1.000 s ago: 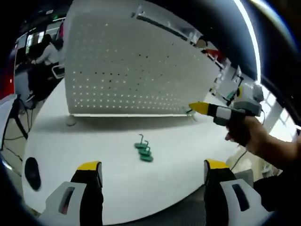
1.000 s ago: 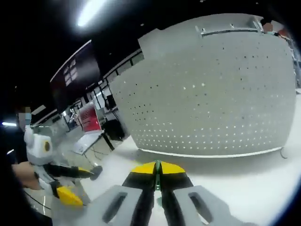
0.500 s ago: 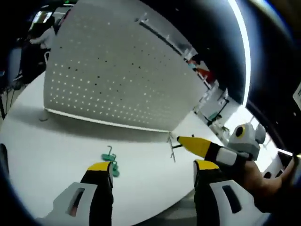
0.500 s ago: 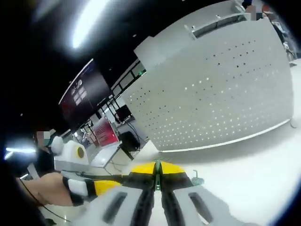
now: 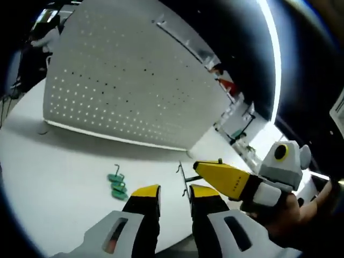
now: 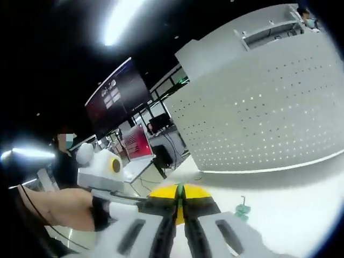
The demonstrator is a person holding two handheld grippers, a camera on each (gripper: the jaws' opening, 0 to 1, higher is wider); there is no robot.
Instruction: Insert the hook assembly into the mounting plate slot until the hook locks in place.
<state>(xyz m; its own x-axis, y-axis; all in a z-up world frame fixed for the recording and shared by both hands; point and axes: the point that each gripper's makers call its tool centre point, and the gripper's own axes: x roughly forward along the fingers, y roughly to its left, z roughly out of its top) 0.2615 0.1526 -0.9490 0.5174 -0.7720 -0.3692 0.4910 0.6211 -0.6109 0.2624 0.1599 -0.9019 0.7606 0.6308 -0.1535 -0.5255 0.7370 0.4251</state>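
While the right gripper (image 6: 180,194) pinches a seemingly green hook (image 6: 180,189), spares (image 5: 116,184) lie loose.

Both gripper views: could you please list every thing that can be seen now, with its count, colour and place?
pegboard: one, white with rows of small holes, upright at the far side of the table.
table: one, white, under everything.
loose hooks: a small pile, green, on the table before the pegboard; the exact count cannot be told.
held hook: one, green, a thin piece between the right gripper's closed jaws.
metal foot: dark wire piece on the table at the pegboard's near corner.
screen: one, dark, in the background of the right gripper view.
left gripper: yellow-tipped jaws with a narrow gap, nothing between them.
right gripper: yellow-tipped jaws, shut on the hook.
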